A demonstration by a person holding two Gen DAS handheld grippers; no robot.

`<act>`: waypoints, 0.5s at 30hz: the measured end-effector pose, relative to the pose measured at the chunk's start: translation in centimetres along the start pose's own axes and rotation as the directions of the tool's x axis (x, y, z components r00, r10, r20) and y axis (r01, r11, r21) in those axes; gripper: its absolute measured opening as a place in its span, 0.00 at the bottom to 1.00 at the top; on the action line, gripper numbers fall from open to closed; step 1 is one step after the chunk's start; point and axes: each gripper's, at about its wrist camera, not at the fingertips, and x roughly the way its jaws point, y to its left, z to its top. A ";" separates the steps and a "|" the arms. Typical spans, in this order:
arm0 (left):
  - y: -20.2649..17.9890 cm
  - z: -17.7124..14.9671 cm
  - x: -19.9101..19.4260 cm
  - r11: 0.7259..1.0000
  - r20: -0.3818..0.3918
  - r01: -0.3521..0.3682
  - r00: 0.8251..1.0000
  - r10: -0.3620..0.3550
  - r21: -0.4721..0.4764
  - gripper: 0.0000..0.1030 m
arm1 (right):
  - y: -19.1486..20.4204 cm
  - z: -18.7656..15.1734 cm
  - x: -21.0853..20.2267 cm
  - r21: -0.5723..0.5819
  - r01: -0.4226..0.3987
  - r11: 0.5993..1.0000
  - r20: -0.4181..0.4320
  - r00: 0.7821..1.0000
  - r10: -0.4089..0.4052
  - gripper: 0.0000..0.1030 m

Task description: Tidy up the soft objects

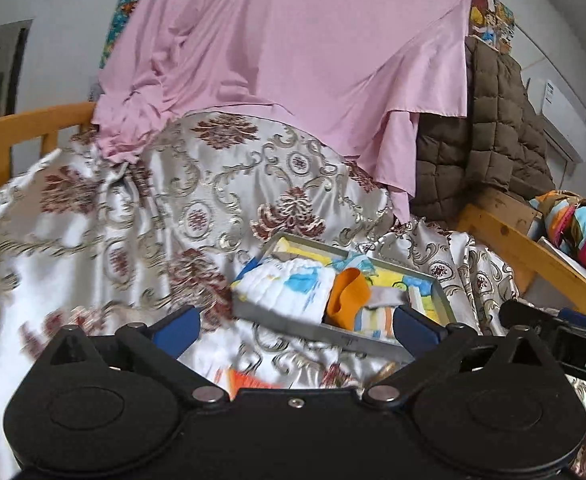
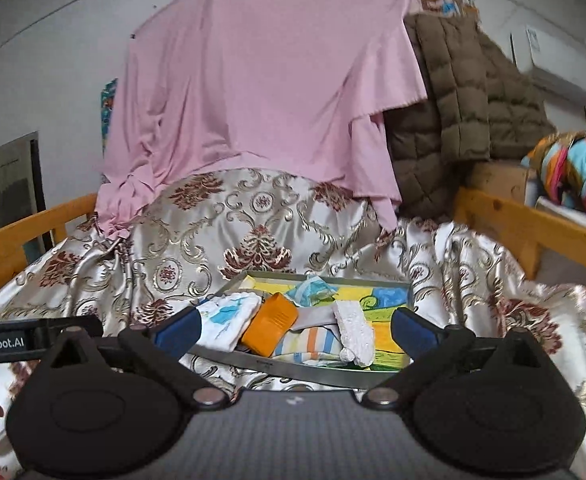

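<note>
A shallow metal tray [image 1: 277, 320] lies on the floral satin bedspread [image 1: 133, 216]. In it are a white cloth with blue patches [image 1: 289, 284], a folded orange cloth [image 1: 347, 296] and a striped cloth [image 1: 373, 320]. My left gripper [image 1: 297, 324] is open at the tray's near-left wall, holding nothing. In the right wrist view the same tray [image 2: 293, 374] also holds a white fuzzy piece [image 2: 355, 332] and a light blue cloth [image 2: 313, 290] beside the white cloth [image 2: 233, 320], the orange cloth [image 2: 271, 324] and the striped cloth [image 2: 313, 354]. My right gripper [image 2: 296, 330] is open over the tray's near side, holding nothing.
A pink sheet [image 1: 293, 60] and a brown quilted jacket [image 1: 493, 120] hang behind the bed. Wooden rails [image 2: 533, 232] run along both sides. A bright striped bundle [image 2: 577, 168] lies to the right. An orange-and-white scrap [image 1: 249, 380] lies on the bedspread just under my left gripper.
</note>
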 end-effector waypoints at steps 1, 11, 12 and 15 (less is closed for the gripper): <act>0.2 -0.3 -0.8 1.000 -0.001 -0.007 1.000 0.007 0.000 0.99 | 0.4 -0.2 -0.8 -0.009 0.005 1.000 0.006 1.000 -0.005 1.00; 2.0 -2.8 -8.3 0.995 0.019 -0.095 0.995 0.094 0.020 0.99 | 3.8 -3.3 -7.4 -0.027 0.026 0.999 -0.006 1.000 -0.027 1.00; 2.1 -3.1 -8.7 0.995 0.014 -0.100 0.995 0.100 0.016 0.99 | 4.0 -3.5 -7.8 -0.028 0.028 0.999 -0.006 1.000 -0.028 1.00; 2.5 -4.1 -10.2 0.993 -0.005 -0.120 0.993 0.120 0.010 0.99 | 4.4 -4.4 -9.4 -0.020 0.028 0.999 -0.012 1.000 -0.028 1.00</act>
